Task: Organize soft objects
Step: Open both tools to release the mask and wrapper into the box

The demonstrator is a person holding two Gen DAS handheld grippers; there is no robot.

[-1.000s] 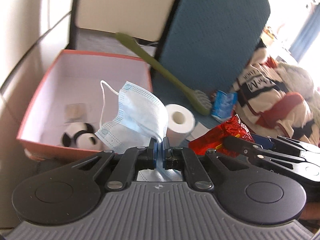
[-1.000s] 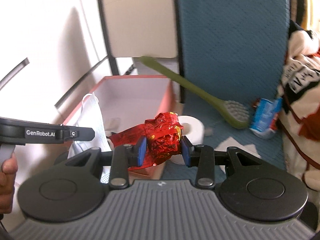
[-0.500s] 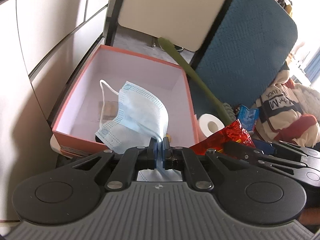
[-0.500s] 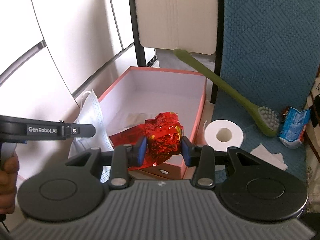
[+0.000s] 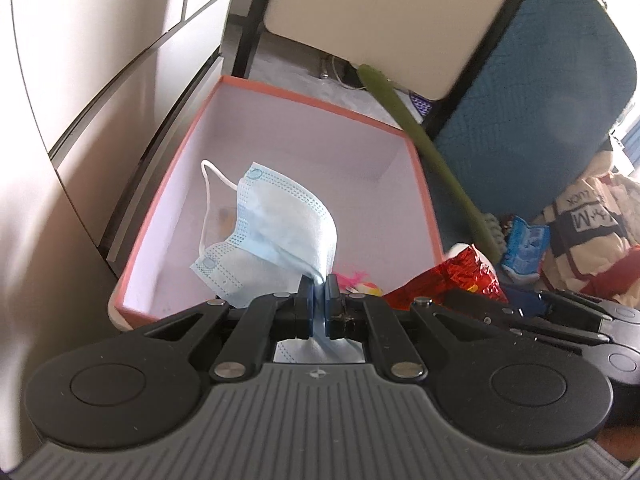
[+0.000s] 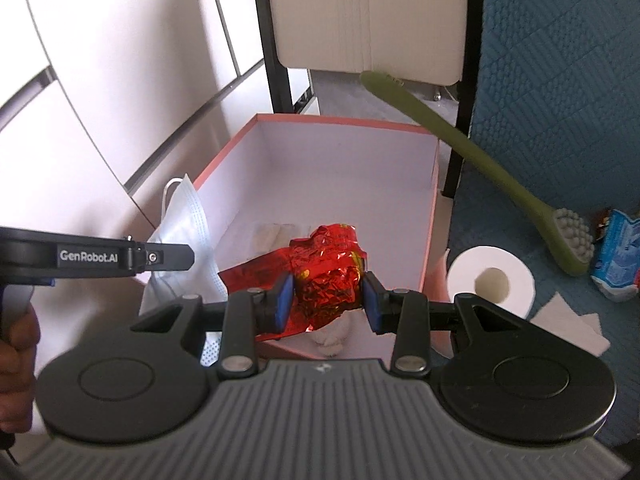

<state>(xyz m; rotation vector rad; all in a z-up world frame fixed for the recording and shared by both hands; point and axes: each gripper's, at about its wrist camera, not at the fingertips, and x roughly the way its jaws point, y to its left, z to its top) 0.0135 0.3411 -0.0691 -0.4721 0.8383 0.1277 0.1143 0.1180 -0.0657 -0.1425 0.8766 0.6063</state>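
Note:
My left gripper (image 5: 319,294) is shut on a light blue face mask (image 5: 276,240), which hangs over the near part of a pink-rimmed box (image 5: 280,90) with a pale inside. My right gripper (image 6: 325,294) is shut on a crumpled red foil bag (image 6: 324,272), held above the box (image 6: 340,121) near its front edge. From the right wrist view the mask (image 6: 186,232) and the left gripper's side (image 6: 96,258) show at the left. The red bag (image 5: 448,280) shows at the right of the left wrist view. Small soft items lie on the box floor, partly hidden.
A long green brush (image 6: 460,152) leans across the box's far right corner. A toilet roll (image 6: 490,284), a white tissue (image 6: 568,324) and a blue packet (image 6: 618,252) lie on the teal cloth. Patterned clothing (image 5: 588,232) is piled far right. White panels stand at the left.
Both grippers have moved forward and down over the box, each keeping its hold. The box now fills more of both views and the toilet roll has slid to the right.

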